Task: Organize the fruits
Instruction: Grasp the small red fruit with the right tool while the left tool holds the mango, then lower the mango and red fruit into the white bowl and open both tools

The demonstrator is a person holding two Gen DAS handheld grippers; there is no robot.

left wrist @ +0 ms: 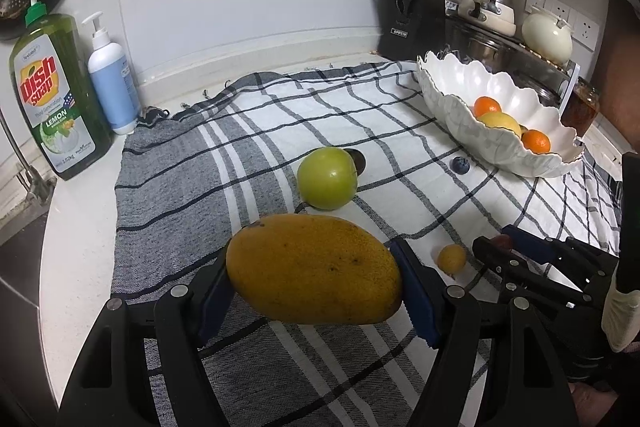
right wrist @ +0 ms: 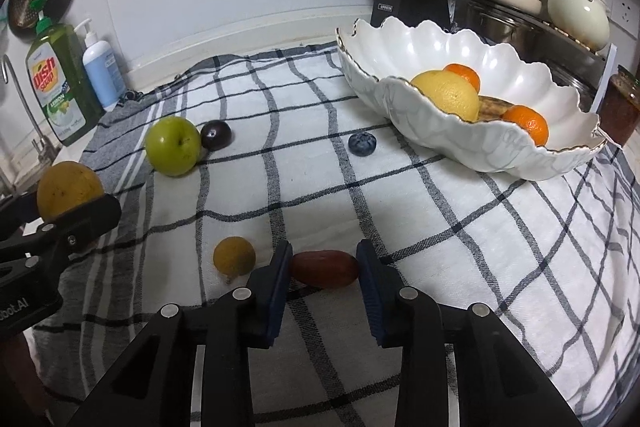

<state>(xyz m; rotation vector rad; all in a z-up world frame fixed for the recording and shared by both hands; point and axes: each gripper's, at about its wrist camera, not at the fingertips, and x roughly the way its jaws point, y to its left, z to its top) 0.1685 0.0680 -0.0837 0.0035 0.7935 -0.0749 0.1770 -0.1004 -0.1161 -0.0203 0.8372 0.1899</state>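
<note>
Right wrist: checked cloth [right wrist: 400, 187] covers white counter [right wrist: 248, 31]

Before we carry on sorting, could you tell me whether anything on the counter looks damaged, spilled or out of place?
Nothing is spilled or visibly damaged. The checked cloth is rumpled at its far-left edge, and five fruits lie loose on it outside the white bowl, including the green apple and blueberry.

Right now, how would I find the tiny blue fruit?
Find the white scalloped bowl on the checked cloth. Just left of it, alone on the cloth, sits the blueberry. It is the only blue fruit, far smaller than the green apple.
</note>
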